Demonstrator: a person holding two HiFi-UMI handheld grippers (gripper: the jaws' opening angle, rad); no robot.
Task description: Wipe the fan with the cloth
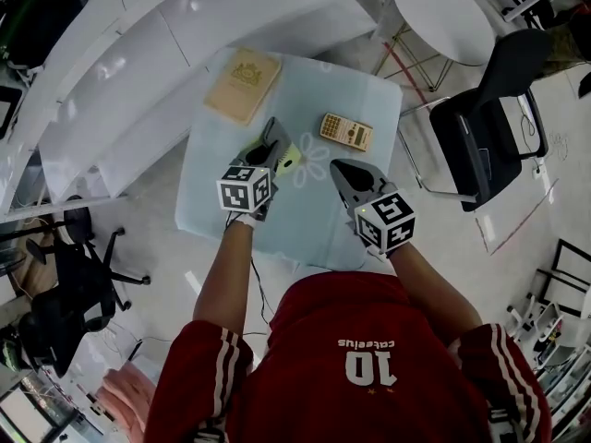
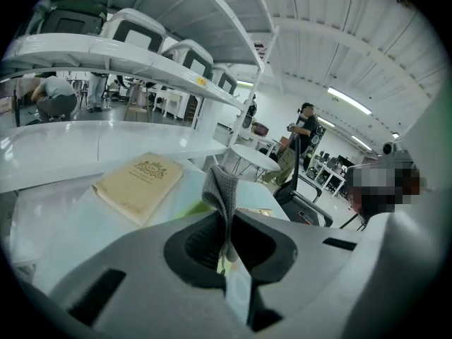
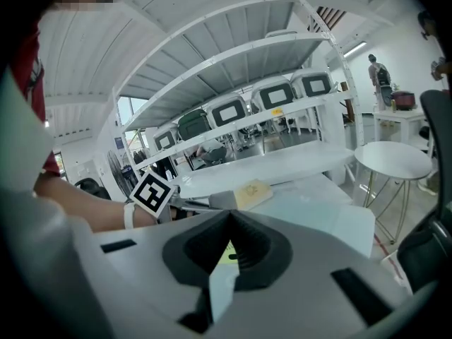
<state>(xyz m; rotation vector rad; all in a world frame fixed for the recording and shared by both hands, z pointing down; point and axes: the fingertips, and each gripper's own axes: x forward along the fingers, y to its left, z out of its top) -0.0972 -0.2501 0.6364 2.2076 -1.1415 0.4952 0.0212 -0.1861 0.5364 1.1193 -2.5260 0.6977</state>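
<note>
Left gripper (image 1: 271, 129), jaws closed on a grey cloth (image 2: 220, 186) that stands up above them. The yellow-green fan (image 1: 288, 161) lies on the bench (image 1: 369, 210) just right of this gripper. Right gripper (image 1: 337, 166), jaws together and empty, near the fan's other side. Book (image 1: 243, 83) lettering illegible; shirt (image 1: 369, 367) reads "10".

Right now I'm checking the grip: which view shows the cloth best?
The left gripper view: the grey cloth sticks up, pinched between the shut jaws of the left gripper. The right gripper view shows only a small grey bit from afar; in the head view I cannot tell it from the dark jaws.
</note>
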